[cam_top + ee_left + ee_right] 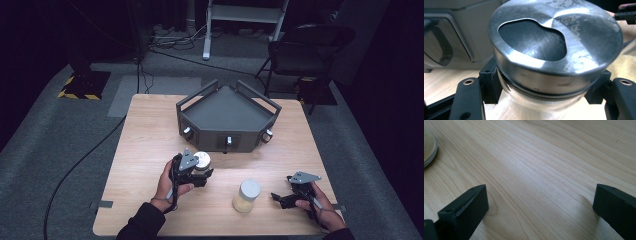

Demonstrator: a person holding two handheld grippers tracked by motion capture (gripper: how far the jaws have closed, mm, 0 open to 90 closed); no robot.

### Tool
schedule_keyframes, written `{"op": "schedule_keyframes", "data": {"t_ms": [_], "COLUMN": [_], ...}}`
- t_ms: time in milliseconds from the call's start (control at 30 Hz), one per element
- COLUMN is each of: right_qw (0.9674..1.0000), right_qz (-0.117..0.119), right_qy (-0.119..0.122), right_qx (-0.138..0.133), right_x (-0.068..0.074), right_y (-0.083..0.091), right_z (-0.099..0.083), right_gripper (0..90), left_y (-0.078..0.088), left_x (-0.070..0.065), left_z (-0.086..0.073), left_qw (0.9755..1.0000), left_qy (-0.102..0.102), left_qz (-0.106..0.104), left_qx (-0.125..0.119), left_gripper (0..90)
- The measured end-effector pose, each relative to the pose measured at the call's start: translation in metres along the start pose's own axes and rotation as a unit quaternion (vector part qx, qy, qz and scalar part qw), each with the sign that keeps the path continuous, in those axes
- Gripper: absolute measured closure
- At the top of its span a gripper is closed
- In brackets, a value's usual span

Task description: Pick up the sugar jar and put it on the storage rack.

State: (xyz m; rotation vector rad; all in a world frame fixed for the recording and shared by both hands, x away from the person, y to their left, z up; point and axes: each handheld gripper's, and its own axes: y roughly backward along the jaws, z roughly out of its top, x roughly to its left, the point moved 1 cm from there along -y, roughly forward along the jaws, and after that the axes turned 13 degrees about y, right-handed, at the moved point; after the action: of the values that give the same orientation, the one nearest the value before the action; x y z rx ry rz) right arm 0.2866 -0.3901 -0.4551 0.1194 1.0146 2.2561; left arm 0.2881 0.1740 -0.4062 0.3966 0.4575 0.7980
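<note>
A glass jar point(202, 161) with a brushed-metal lid is held in my left gripper point(202, 172), left of the table's middle. In the left gripper view the jar point(556, 45) is close up, its lid showing a dark curved opening. The black jaws of my left gripper point(544, 85) clamp the glass just under the lid. A second jar point(246, 195) with a white lid and pale yellow contents stands near the front edge. To its right my right gripper point(281, 187) is open, and in its own view my right gripper point(540, 197) has bare wood between the jaws.
A dark grey angular tray point(227, 117) with raised rails and knobs on its front stands at the back of the wooden table point(150, 130). The same tray point(461, 30) lies just behind the held jar. A folding chair point(305, 50) stands beyond the table's far right corner.
</note>
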Motion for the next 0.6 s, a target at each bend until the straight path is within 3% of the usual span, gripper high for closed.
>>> {"op": "schedule_keyframes", "data": {"t_ms": [433, 600], "right_qw": [1.0, 1.0], "right_qz": [0.002, 0.002], "right_qy": [0.001, 0.001], "right_qx": [0.0, 0.0], "right_x": [0.0, 0.0], "right_y": [0.0, 0.0], "right_z": [0.0, 0.0], "right_gripper": [0.0, 0.0], "left_y": [0.004, 0.005], "left_x": [-0.005, -0.009], "left_z": [0.024, 0.036], "left_qw": [0.9996, 0.9994], "left_qy": [0.016, 0.014], "left_qz": [0.016, 0.021], "left_qx": [-0.018, -0.026], "left_gripper": [31.3, 31.3]}}
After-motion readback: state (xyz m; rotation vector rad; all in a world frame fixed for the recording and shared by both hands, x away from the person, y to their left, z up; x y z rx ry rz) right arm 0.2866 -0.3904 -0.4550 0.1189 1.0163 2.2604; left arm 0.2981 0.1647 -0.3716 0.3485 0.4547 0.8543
